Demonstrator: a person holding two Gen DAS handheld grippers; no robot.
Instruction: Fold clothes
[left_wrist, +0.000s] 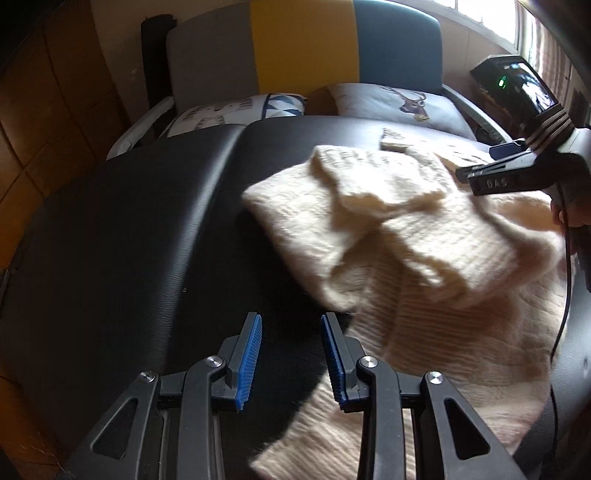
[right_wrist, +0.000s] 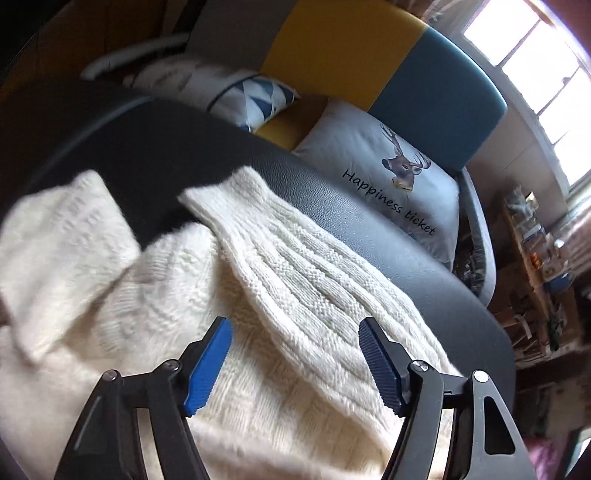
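With both my left tongs (left_wrist: 291, 354) and right tongs (right_wrist: 295, 363) spread and empty over the rumpled cream sweater (left_wrist: 424, 240) on the black table (left_wrist: 129, 221), I judged smoothing each sleeve flat mattered most.

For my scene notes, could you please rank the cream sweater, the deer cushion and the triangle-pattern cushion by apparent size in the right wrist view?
1. cream sweater, largest, though nearest the camera.
2. deer cushion.
3. triangle-pattern cushion, smallest, partly hidden.
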